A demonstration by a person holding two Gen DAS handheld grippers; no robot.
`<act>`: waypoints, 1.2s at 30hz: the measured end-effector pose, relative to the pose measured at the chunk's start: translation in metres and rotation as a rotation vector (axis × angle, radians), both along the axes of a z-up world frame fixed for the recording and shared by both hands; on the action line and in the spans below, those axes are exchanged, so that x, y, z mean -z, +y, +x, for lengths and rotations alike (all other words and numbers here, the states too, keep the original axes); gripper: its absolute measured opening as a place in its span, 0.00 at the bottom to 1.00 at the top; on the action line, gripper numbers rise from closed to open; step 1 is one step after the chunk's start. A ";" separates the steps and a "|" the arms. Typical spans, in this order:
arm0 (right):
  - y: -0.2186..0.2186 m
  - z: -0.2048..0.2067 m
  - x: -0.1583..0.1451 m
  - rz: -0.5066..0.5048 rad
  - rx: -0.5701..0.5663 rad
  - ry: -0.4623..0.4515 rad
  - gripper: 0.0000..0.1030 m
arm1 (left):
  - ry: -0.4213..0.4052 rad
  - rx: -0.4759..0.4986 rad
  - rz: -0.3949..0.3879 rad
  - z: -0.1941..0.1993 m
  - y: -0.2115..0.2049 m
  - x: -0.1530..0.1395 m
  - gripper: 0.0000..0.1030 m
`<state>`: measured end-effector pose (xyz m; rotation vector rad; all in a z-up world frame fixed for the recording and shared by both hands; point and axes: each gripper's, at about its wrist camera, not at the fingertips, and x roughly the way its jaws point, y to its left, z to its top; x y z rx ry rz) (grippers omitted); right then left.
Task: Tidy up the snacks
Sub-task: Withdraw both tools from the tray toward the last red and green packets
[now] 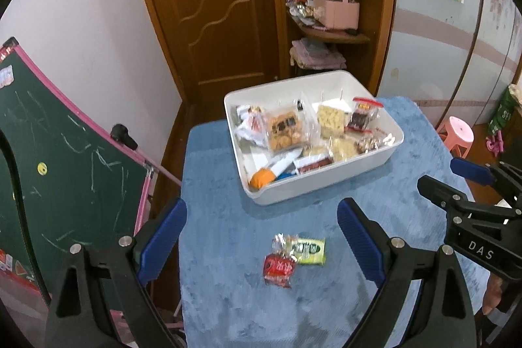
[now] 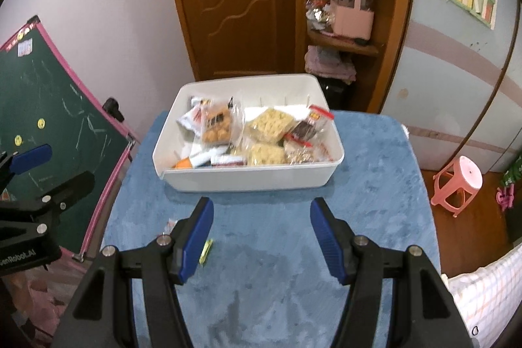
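A white bin (image 1: 329, 181) (image 2: 248, 181) full of wrapped snacks stands on the blue table (image 1: 222, 266) (image 2: 267, 266). A red snack packet (image 1: 278, 270) and a green snack packet (image 1: 310, 250) lie side by side on the cloth in front of the bin. My left gripper (image 1: 261, 237) is open and empty, its fingers either side of the two packets and above them. My right gripper (image 2: 261, 237) is open and empty, in front of the bin; it also shows in the left wrist view (image 1: 453, 181). The green packet's edge (image 2: 206, 251) peeks out beside the right gripper's left finger.
A green chalkboard (image 1: 55, 172) (image 2: 55, 113) leans at the table's left. A wooden door (image 1: 222, 5) and corner shelves (image 1: 329, 5) stand behind. A pink stool (image 2: 458, 181) sits on the floor at the right. White checked fabric (image 2: 486, 295) is at the lower right.
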<state>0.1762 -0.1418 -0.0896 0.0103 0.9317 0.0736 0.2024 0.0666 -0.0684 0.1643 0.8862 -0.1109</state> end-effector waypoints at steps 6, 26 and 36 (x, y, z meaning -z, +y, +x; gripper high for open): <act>-0.001 -0.003 0.023 0.021 -0.022 0.054 0.60 | 0.063 -0.032 0.004 -0.001 0.010 0.032 0.90; 0.049 0.023 0.123 0.001 -0.274 0.259 0.60 | 0.382 -0.098 -0.074 0.004 0.044 0.162 0.90; 0.063 0.025 0.165 -0.068 -0.397 0.324 0.60 | 0.461 -0.030 -0.021 0.029 0.020 0.205 0.88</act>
